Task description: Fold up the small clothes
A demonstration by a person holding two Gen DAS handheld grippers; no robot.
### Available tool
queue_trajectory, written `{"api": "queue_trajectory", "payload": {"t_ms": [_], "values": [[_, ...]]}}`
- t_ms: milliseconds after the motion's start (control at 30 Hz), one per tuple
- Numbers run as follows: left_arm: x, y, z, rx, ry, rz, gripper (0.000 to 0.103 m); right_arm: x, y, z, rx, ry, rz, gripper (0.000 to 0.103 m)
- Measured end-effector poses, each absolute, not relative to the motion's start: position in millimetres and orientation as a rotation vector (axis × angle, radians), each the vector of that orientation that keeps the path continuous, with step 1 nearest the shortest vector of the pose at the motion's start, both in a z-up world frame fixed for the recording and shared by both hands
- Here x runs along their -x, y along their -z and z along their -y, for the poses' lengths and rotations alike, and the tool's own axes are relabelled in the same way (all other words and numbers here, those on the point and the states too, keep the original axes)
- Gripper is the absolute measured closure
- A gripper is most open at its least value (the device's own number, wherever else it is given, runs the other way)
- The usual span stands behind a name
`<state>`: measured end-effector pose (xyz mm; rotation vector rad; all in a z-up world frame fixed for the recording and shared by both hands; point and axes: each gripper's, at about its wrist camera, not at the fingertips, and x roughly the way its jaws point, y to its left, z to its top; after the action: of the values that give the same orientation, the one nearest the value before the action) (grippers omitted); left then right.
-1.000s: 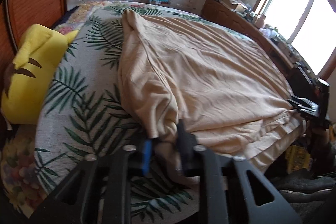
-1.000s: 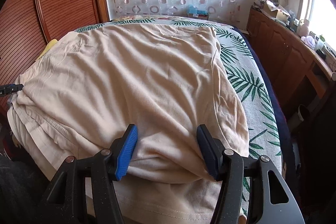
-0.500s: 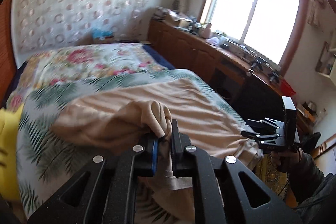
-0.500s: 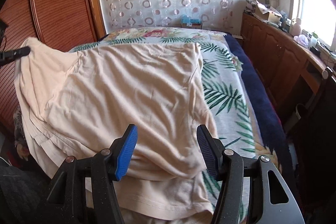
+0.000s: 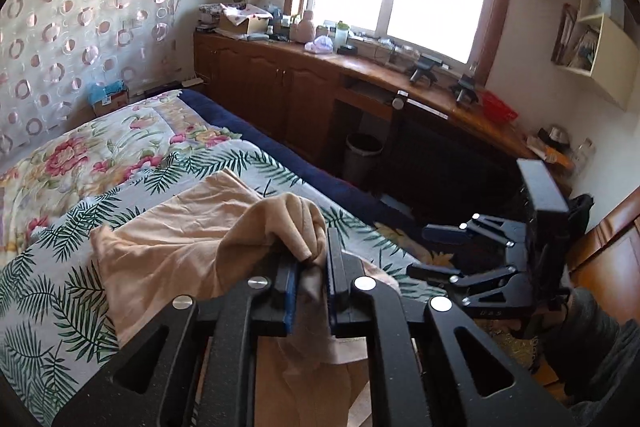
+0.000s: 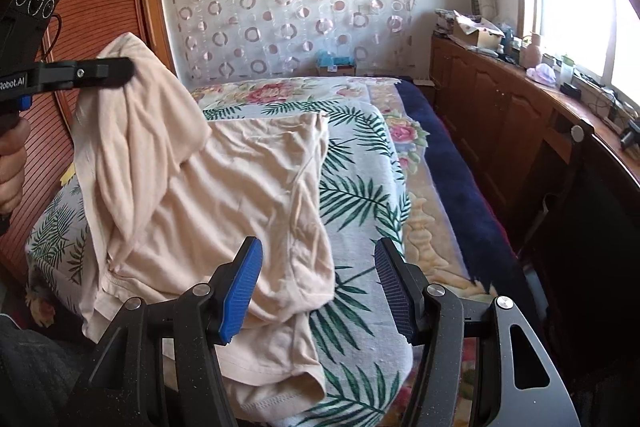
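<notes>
My left gripper [image 5: 310,277] has its blue-padded jaws pressed together on a bunched fold of the soft peach cotton garment [image 6: 224,187]. It carries that side up off the palm-leaf printed bedcover [image 6: 360,195]. The pinch looks thick and near the pad tips, so I judge the worst risk here is cloth sliding out if I swing across too fast, dropping the flap short of the far edge. A second risk is drag. The rest of the garment lies loose on the bedcover, and a hard pull could tow the whole piece sideways and wrinkle the fold line.

From this gripper, the lifted fold sits right between the pads and spills forward and down to the left. A tail hangs below the fingers.

My right gripper [image 6: 318,283] is spread wide with nothing between its pads. The garment's near hem lies under and just ahead of its left pad, while its right pad hovers over bare bedcover. If I close it where it is, I judge it may catch only one layer or miss the hem altogether.
</notes>
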<state>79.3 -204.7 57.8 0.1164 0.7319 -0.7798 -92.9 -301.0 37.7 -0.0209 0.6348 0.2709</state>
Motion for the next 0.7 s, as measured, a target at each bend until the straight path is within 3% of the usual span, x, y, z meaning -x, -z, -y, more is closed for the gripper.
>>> {"api": "queue_trajectory", "payload": {"t_ms": [67, 167, 333, 700], "values": [[-77, -56, 202, -0.110, 0.791, -0.727, 0.062, 92, -36, 304, 0.013, -0.267, -0.639, 0.043], [-80, -52, 192, -0.128, 0.735, -0.702, 0.050, 88, -37, 301, 0.017, -0.269, -0.645, 0.042], [-90, -36, 147, -0.104, 0.622, -0.692, 0.047, 74, -42, 288, 0.022, -0.298, -0.642, 0.043], [-112, 56, 66, 0.002, 0.378, -0.797, 0.047, 17, -34, 244, 0.062, -0.391, -0.664, 0.043]]}}
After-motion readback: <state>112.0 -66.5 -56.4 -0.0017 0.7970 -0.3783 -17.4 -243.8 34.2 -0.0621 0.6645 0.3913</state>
